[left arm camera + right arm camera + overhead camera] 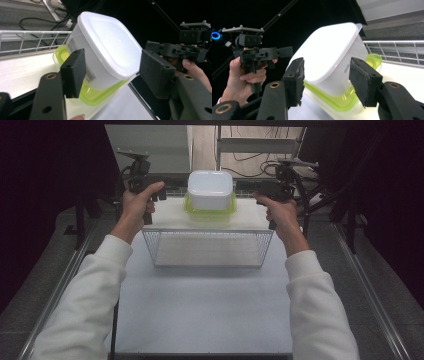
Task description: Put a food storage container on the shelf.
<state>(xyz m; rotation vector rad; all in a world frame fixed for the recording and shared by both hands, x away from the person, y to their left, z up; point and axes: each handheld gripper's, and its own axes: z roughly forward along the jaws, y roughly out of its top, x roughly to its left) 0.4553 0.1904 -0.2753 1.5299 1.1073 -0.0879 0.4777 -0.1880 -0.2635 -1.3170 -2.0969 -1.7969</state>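
on basket (150, 242) | white container (210, 189) over green one (209, 214) | both tongs open

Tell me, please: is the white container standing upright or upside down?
Upside down. The white container rests with its green-rimmed lid underneath, on the white shelf, and its flat base faces up.

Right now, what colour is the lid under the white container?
Translucent lime green lid, beneath the white container; it shows best in the right gripper view.
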